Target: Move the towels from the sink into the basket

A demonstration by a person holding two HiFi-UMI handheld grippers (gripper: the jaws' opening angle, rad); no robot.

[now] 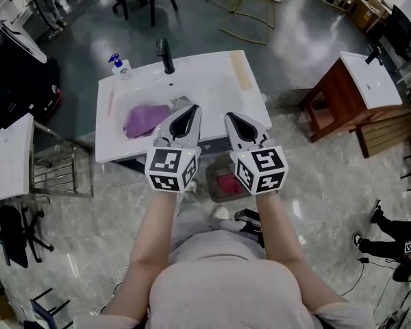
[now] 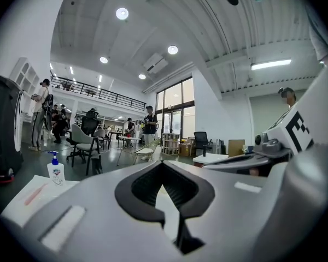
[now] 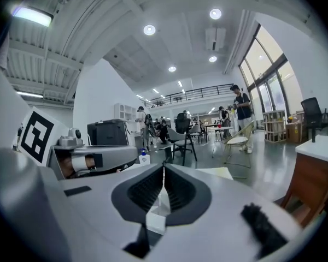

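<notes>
A purple towel point(image 1: 145, 120) lies crumpled in the basin of the white sink point(image 1: 212, 81). On the floor below the sink's front edge stands a small basket point(image 1: 213, 177) with a red towel point(image 1: 227, 184) inside. My left gripper point(image 1: 193, 107) and right gripper point(image 1: 231, 116) hover side by side over the sink's front edge, both level and pointing away from me. Each one is shut with nothing between its jaws, as the left gripper view point(image 2: 163, 163) and the right gripper view point(image 3: 164, 168) show. The purple towel sits just left of the left gripper.
A black faucet point(image 1: 166, 55) and a soap bottle point(image 1: 121, 66) stand at the sink's back. A wooden cabinet with a white top point(image 1: 353, 91) is to the right, a metal rack point(image 1: 61, 170) to the left. Another person point(image 1: 390, 244) crouches at the lower right.
</notes>
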